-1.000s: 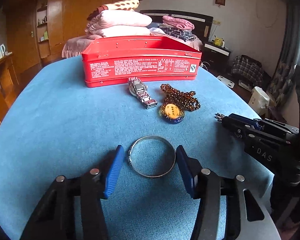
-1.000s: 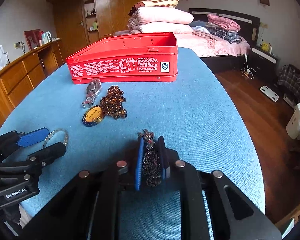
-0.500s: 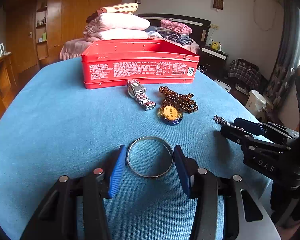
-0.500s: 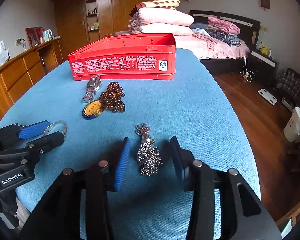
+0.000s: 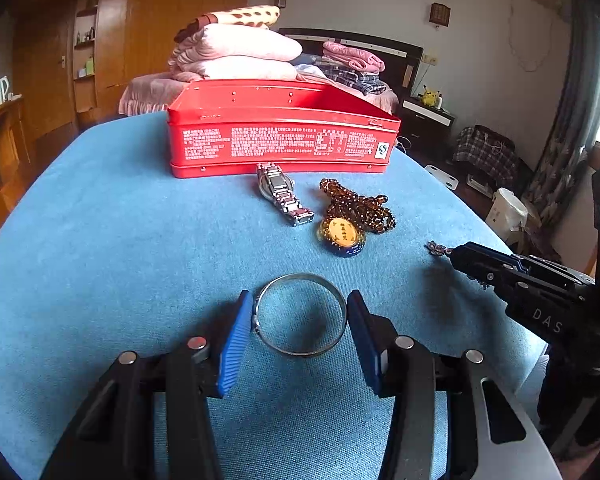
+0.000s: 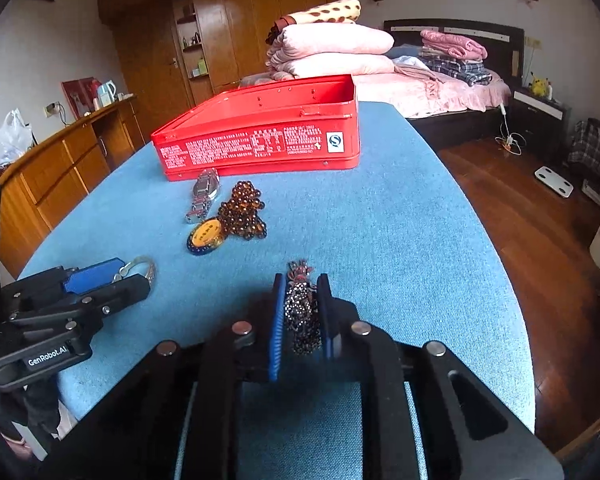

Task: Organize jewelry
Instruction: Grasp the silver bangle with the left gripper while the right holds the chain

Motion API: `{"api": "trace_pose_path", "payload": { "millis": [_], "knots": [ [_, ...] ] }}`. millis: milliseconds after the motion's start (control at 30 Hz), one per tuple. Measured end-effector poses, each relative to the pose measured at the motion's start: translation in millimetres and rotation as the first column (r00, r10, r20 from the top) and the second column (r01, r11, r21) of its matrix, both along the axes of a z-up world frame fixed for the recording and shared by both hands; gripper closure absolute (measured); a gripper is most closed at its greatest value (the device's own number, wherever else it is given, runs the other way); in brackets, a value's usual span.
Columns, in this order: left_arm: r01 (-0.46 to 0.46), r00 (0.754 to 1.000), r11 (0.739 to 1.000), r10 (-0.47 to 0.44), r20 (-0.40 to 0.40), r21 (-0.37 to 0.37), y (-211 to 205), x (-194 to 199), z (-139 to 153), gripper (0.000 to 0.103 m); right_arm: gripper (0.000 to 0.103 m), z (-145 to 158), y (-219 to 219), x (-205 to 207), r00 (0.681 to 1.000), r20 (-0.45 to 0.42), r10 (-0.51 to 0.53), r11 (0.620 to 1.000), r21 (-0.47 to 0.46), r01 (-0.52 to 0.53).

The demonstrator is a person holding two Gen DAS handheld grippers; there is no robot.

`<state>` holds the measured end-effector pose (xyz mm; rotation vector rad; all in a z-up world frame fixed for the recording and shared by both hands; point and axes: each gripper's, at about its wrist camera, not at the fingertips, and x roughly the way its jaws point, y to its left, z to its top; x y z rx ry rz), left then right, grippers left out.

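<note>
Left gripper [image 5: 300, 320] spread wide around the bangle [image 5: 300, 314], lying flat on the blue counter [image 5: 100, 240] — ring squarely between the pads, left pad about touching its rim. Further on, watch [image 5: 284, 198] and amber beads [image 5: 356, 210] just before the red tin [image 5: 280, 140]. Right gripper [image 6: 300, 312] pinched narrow on a dark beaded piece [image 6: 300, 312], long axis along the fingers — tin ahead and slightly left, probably the drop point.

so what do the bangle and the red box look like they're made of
The bangle looks like thin polished metal, silver-toned, with bright glints along its rim. The red box looks like painted tin: glossy red walls, a rolled rim and small rivets. Neither is certain from looks alone.
</note>
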<state>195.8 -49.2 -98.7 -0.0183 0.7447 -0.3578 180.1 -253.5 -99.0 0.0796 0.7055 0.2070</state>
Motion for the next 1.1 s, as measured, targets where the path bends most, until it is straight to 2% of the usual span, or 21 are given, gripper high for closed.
{"api": "trace_pose_path", "payload": {
  "millis": [200, 300, 500, 633, 733, 867, 967, 1100],
  "knots": [
    [-0.007, 0.999, 1.0, 0.007, 0.037, 0.001, 4.0, 0.3, 12.2, 0.055, 0.09, 19.3, -0.1, -2.4, 0.998, 0.043, 0.042, 0.996, 0.075, -0.045],
    [-0.01, 0.999, 1.0, 0.01, 0.046, -0.003, 6.9, 4.6, 19.0, 0.055, 0.09, 27.9, 0.2, 1.0, 0.997, 0.049, 0.053, 0.995, 0.077, -0.057],
    [-0.037, 0.998, 0.999, 0.038, 0.047, -0.009, 18.0, 11.6, 20.9, 0.055, 0.089, 13.5, 3.4, 9.0, 0.997, -0.048, 0.058, 0.998, 0.015, -0.057],
    [-0.037, 0.999, 0.999, 0.038, 0.036, -0.01, 20.8, 12.0, 18.3, 0.055, 0.082, 4.1, 6.4, 1.6, 0.996, -0.077, 0.045, 0.998, -0.034, -0.048],
    [-0.033, 0.999, 0.999, 0.033, 0.038, -0.007, 21.2, 10.3, 18.0, 0.055, 0.078, 0.0, 7.7, -2.0, 0.994, -0.091, 0.06, 0.998, -0.031, -0.063],
    [-0.028, 0.999, 1.0, 0.029, 0.034, -0.006, 21.2, 8.8, 17.0, 0.055, 0.068, -4.3, 20.2, -4.5, 0.992, -0.099, 0.083, 0.99, -0.11, -0.094],
    [-0.027, 0.999, 1.0, 0.027, 0.028, -0.006, 21.2, 8.9, 15.8, 0.055, 0.08, -5.1, 20.8, -4.4, 0.992, -0.094, 0.087, 0.987, -0.127, -0.098],
    [-0.03, 0.999, 1.0, 0.03, 0.027, -0.007, 22.3, 8.1, 15.6, 0.055, 0.082, -4.8, 21.0, -6.7, 0.992, -0.086, 0.091, 0.986, -0.13, -0.102]
  ]
}}
